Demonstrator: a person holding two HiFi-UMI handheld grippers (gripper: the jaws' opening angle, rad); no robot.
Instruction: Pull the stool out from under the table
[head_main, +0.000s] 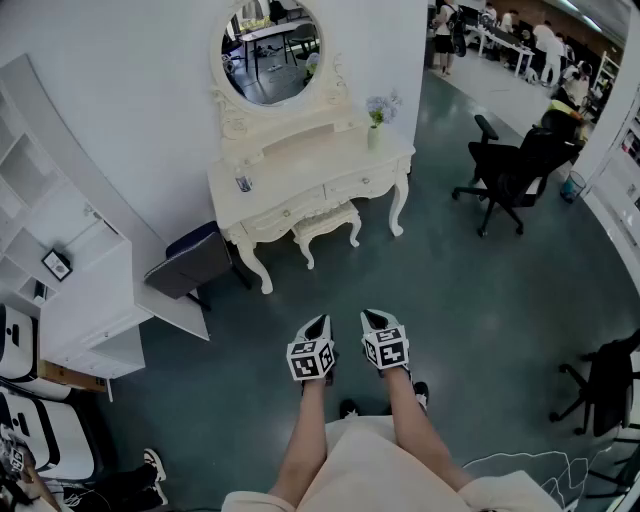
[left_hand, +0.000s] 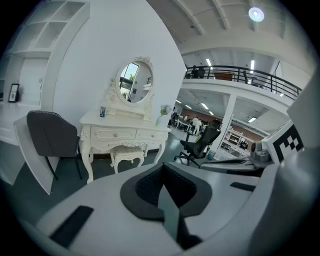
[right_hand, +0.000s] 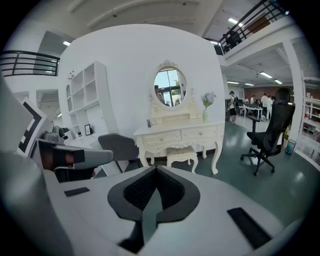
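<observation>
- Shelf (head_main: 95, 300): white unit with open compartments, against the wall at far left. One compartment holds a small frame (head_main: 56, 264), standing upright.
- Chair (head_main: 192, 262): grey, on the floor between the shelf and the table's left end.
- Jar (head_main: 243, 183): a small dark vessel on the table top, near its left front. Its contents cannot be made out.
- Table (head_main: 310, 160): white and ornate, backed against the wall. Its front drawers are closed, and an oval mirror (head_main: 271, 48) rises from its rear.
- Stool (head_main: 326, 222): white with a cushioned top, tucked under the table's middle between the front legs. The seat lies partly beneath the drawers. It is well apart from both grippers.
- Left gripper (head_main: 322, 320): held in the air over the floor, aimed toward the table. Its jaws are pressed together with nothing between them.
- Right gripper (head_main: 370, 315): just beside the left one and aimed the same way. Its jaws are likewise closed on nothing.
- Vase (head_main: 374, 136): on the table's right rear corner, holding pale flowers (head_main: 382, 105).
- Office chair (head_main: 512, 170): black, on the floor to the right of the table.
</observation>
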